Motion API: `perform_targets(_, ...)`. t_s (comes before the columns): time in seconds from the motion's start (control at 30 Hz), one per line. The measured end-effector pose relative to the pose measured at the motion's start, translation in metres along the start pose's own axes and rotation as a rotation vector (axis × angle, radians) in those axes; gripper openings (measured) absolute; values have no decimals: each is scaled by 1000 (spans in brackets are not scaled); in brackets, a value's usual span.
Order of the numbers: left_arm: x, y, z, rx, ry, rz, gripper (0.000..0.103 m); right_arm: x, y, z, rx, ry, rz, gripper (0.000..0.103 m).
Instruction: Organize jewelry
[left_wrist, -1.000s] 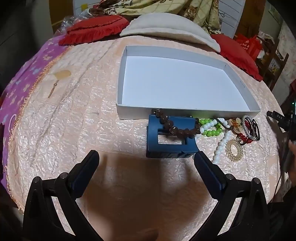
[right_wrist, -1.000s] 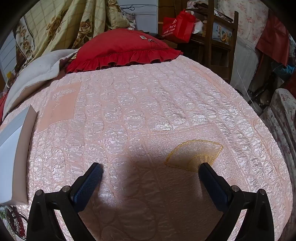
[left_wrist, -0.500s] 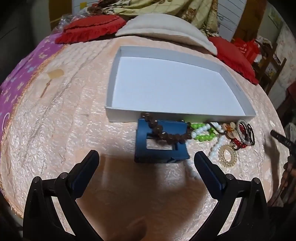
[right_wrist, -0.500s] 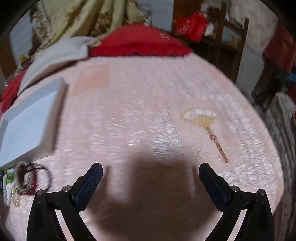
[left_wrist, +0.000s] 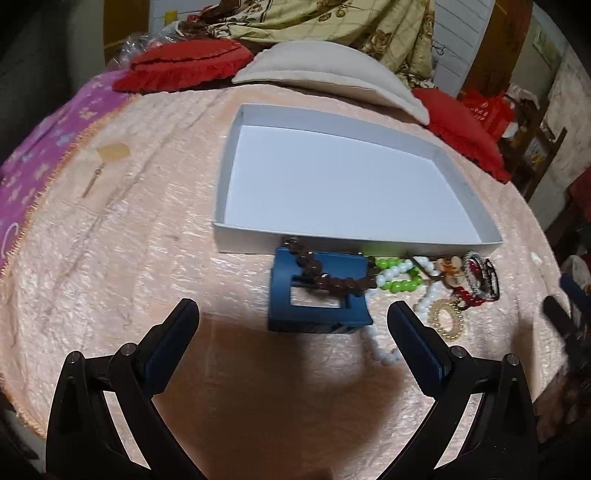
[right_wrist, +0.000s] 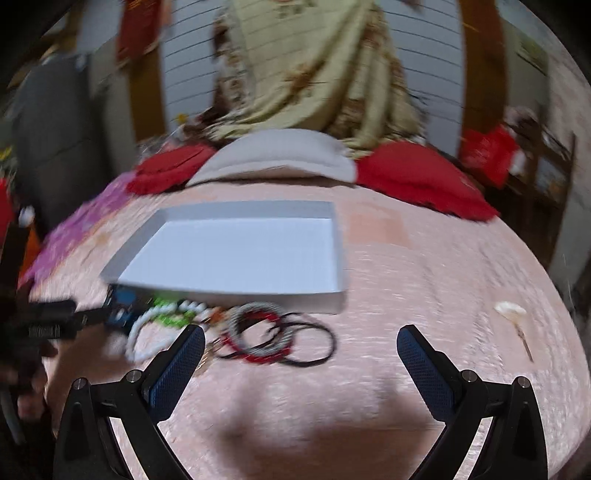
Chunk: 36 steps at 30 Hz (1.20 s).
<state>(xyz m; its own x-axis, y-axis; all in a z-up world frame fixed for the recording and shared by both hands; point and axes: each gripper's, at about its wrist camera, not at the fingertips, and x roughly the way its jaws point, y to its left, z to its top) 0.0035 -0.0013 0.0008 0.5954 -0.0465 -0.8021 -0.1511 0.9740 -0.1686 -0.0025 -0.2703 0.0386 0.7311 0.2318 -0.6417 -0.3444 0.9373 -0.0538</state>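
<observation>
Blue-padded, both the left hand-held gripper (left_wrist: 291, 314) and the right hand-held gripper (right_wrist: 301, 341) hover wide open near the jewelry pile (left_wrist: 436, 284) beside the white box (left_wrist: 258, 242).

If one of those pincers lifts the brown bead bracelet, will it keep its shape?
Probably not: the brown bead bracelet drapes limply over the blue clip, so it likely sags. Its round beads look smooth, perhaps slippery, and it may snag the clip.
</observation>
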Motion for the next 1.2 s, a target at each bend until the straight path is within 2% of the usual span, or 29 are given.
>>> perform_targets(0.1,1,-5,-2,16,-4,30,102,2,10,-2,-58,-3,2,103)
perform_targets(0.23,-2,-6,-3,21,-18,31,102,7,14,0,-33,-6,16,103)
perform_targets(0.43,-3,-3,-4,17,-24,42,102,-17,13,2,-22,-128,18,103)
perform_targets(0.63,-4,-8,-3,45,-35,61,102,2,13,-4,-14,-43,55,103)
perform_targets(0.83,-1,-6,-3,46,-13,79,102,12,10,-9,9,-21,76,103)
perform_targets(0.97,-1,-3,-2,36,-14,77,102,23,7,-13,9,36,47,103)
perform_targets(1.2,2,-3,-3,39,-3,81,102,19,5,-11,-14,18,7,103)
